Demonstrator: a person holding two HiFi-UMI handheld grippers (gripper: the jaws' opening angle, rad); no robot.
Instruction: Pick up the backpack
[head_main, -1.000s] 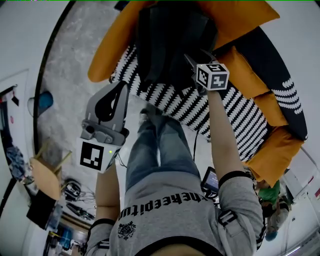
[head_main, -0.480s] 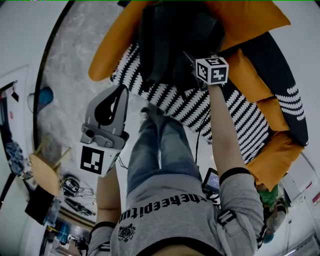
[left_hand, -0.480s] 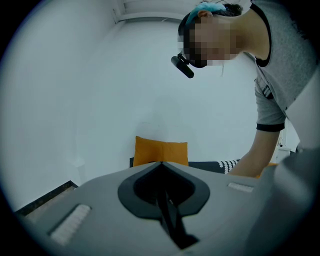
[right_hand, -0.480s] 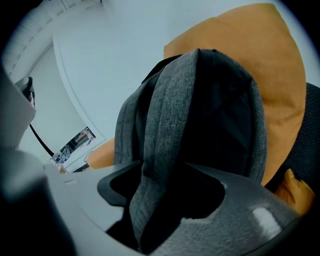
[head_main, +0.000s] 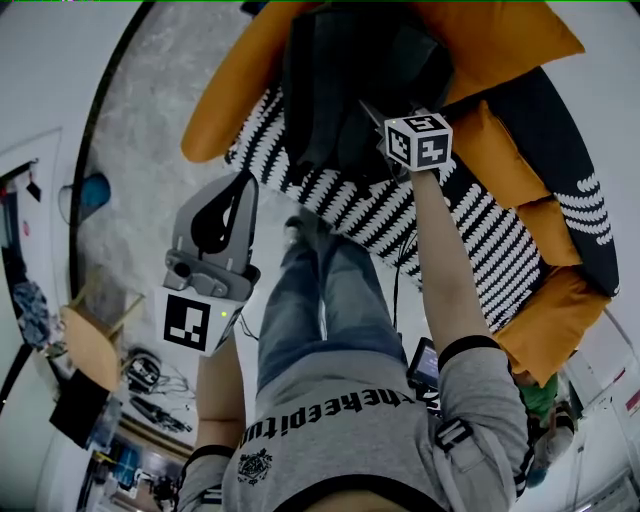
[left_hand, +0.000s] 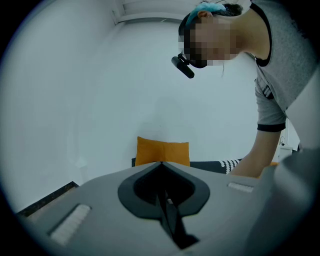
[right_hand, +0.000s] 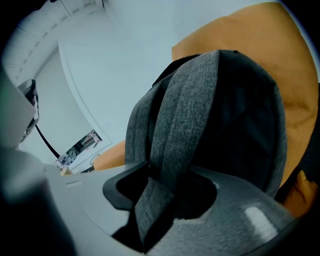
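A dark grey backpack (head_main: 340, 90) leans upright against the orange cushions at the sofa's left end. In the right gripper view it fills the frame as the backpack (right_hand: 230, 115), and its grey strap (right_hand: 175, 120) runs down between the jaws. My right gripper (head_main: 374, 120) reaches into the backpack's front; its jaws have just been closing and now pinch the strap. My left gripper (head_main: 238, 180) hangs away from the sofa, over the floor by my left leg. In its own view the left gripper (left_hand: 161, 165) is shut on nothing.
The sofa has a black-and-white patterned seat (head_main: 480, 230) and orange cushions (head_main: 500, 30), one orange cushion (left_hand: 163, 151) showing past the left jaws. My legs (head_main: 320, 290) stand at the sofa's front edge. A wooden chair (head_main: 95, 345) and floor clutter (head_main: 150, 385) lie at lower left.
My right gripper has pushed a little further in at the backpack, and the strap now sits between its jaws. The left gripper has stayed where it was.
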